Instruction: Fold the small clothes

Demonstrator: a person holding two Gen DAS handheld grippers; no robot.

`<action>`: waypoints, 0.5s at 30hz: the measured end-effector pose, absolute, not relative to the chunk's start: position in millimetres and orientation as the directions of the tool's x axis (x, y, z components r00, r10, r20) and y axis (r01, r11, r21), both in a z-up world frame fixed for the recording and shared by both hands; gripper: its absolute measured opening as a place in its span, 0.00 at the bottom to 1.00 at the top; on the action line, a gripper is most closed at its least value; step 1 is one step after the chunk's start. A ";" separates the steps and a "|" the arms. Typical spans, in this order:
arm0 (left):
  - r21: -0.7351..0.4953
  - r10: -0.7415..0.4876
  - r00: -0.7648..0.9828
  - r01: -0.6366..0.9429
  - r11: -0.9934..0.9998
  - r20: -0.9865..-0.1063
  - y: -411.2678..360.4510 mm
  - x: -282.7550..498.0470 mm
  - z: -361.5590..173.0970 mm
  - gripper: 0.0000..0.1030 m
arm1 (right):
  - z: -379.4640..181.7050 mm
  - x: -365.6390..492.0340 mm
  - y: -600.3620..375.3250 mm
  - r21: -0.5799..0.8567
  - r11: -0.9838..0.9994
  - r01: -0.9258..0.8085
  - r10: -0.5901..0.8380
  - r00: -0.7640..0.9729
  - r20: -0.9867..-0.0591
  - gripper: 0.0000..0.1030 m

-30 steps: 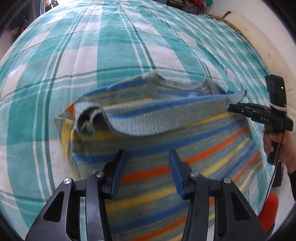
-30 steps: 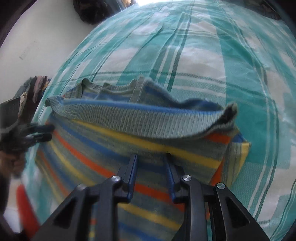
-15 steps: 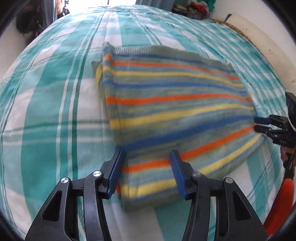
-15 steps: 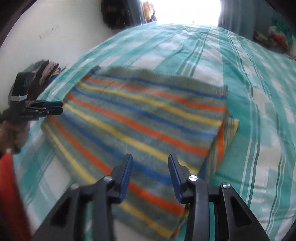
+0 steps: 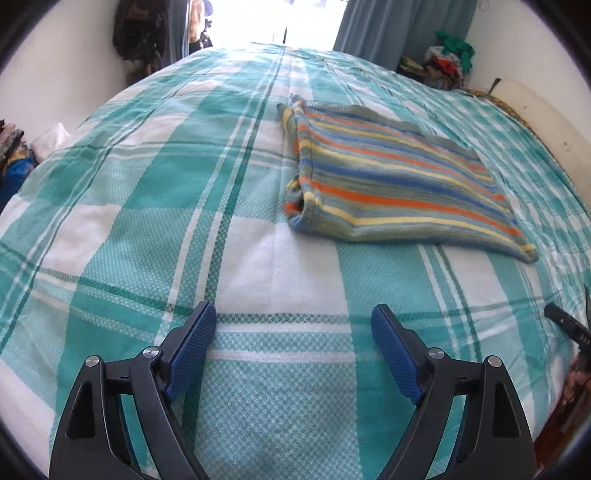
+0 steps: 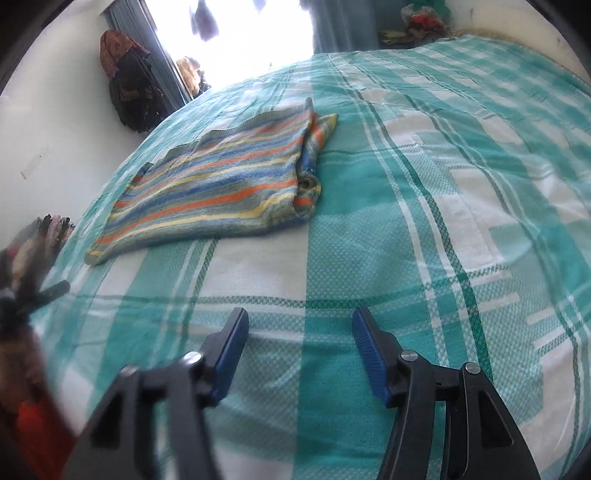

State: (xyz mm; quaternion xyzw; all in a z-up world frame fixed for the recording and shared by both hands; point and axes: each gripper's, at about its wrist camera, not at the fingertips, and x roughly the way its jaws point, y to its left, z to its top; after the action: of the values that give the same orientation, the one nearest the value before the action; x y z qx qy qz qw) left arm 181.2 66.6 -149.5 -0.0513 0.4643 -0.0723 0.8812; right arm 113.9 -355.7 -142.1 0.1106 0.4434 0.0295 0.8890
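One striped sweater [image 5: 399,184] lies folded on one bed [image 5: 147,192], which carries a single teal-and-white checked cover. Two grippers are out: the left gripper [image 5: 293,325] and the right gripper [image 6: 300,328], each with two blue-padded fingers spread wide apart, so four pads in all. One heap of mixed clothes [image 5: 447,62] sits at the far right corner, and one dark bundle of garments [image 5: 136,33] hangs at the far left. One bright window [image 6: 236,40] stands beyond the bed.

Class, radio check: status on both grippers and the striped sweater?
Left gripper open, empty. Right gripper open, empty. Striped sweater folded flat on the bedspread, untouched. Nothing in the way.
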 end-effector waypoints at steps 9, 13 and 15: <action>-0.117 -0.167 0.620 0.120 0.986 -0.767 65.6 165.7 -157.0 0.89 | -156.2 102.1 -340.3 0.123 0.992 -0.025 0.109 0.658 -0.745 0.63; -0.104 -0.156 0.626 0.119 0.987 -0.764 63.6 164.3 -157.2 0.89 | -157.0 101.0 -340.3 0.122 0.992 -0.025 0.108 0.663 -0.741 0.64; -0.104 -0.155 0.629 0.118 0.988 -0.761 63.0 162.2 -157.7 0.89 | -157.4 100.6 -340.2 0.121 0.992 -0.026 0.108 0.665 -0.739 0.64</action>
State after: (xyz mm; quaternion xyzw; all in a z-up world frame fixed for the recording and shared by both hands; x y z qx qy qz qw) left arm 162.2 63.0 -157.7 -0.0219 0.4237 -0.0759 0.9024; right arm 100.6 -340.2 -157.4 0.0502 0.4075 0.0366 0.9111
